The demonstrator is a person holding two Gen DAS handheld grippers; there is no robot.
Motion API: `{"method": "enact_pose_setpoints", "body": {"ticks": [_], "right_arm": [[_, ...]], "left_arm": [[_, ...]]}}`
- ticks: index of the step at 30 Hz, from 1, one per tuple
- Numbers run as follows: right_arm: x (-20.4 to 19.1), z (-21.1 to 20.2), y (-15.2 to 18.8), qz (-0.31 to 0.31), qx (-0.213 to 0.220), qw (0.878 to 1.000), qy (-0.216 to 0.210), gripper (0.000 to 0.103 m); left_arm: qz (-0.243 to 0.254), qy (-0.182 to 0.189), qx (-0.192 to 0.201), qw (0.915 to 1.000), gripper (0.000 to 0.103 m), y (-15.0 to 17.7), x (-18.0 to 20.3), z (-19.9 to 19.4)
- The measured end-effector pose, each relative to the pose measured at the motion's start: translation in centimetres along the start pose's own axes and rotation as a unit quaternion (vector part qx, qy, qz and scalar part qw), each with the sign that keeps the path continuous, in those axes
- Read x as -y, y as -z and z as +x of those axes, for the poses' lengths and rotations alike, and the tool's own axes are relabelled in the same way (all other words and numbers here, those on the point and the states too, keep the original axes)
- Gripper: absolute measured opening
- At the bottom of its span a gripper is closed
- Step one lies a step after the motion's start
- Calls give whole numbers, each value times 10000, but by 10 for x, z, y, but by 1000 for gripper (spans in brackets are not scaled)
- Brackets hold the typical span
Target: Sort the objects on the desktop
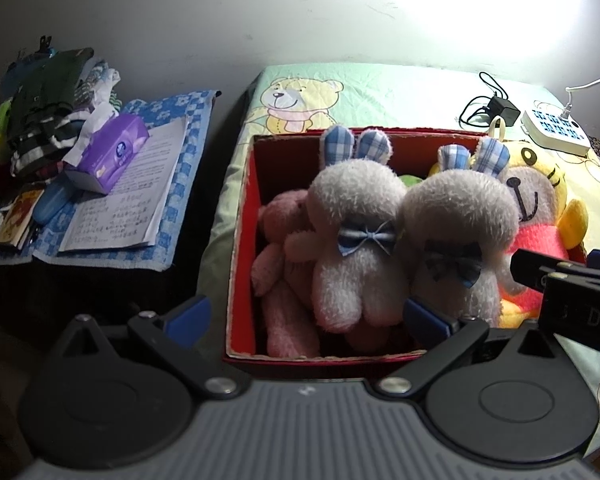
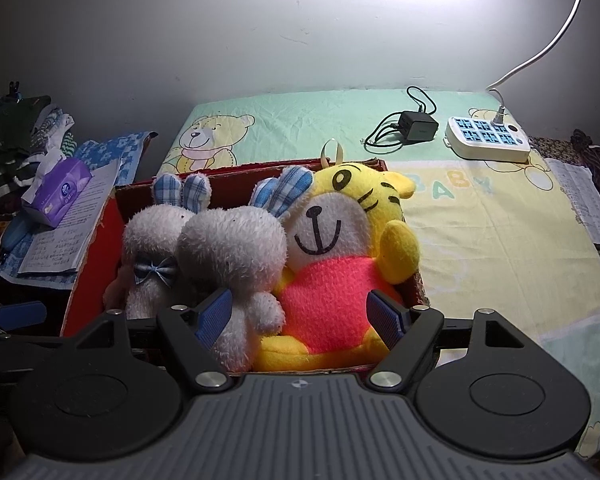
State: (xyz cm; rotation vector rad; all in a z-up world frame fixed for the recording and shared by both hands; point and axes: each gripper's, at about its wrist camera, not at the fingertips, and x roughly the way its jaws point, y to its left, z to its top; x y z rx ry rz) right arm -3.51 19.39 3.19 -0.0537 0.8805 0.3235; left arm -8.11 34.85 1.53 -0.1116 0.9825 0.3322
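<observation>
Red box (image 1: 242, 240) sits on the bed near its left edge, packed with two grey rabbits (image 1: 356, 240), a pink plush (image 1: 276, 248) and yellow tiger (image 2: 332, 256); left claw (image 1: 306, 320) wide, empty; right claw (image 2: 300, 316) wide, straddling the tiger, gripping nothing; packing appears nearly complete; next move likely withdrawal or fetching remaining clutter.

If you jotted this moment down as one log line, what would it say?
left claw: open, empty | right claw: open, empty | red box: two white bunnies, pink toy, yellow tiger inside | charger, power strip: on sheet
</observation>
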Motion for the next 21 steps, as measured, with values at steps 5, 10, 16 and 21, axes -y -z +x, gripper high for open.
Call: {"method": "enact_pose_setpoints", "body": {"ticks": [5,10,16,21], "right_arm": [[1,-2,2,-5,15,10000,6,77],[2,-4,4,-20,25,10000,-15,77],[4,-6,6,-9,47,10000,-23,77],[9,-10,5,73,129,9999,-59,77]], "left_arm": [[8,-17,41,10000,103,3,1,-2],[23,-32,46,10000,103,5,4,-4],[77,71,182,9998,100,8,8,-8],[36,142,458,9988,98,9,10,-16]]}}
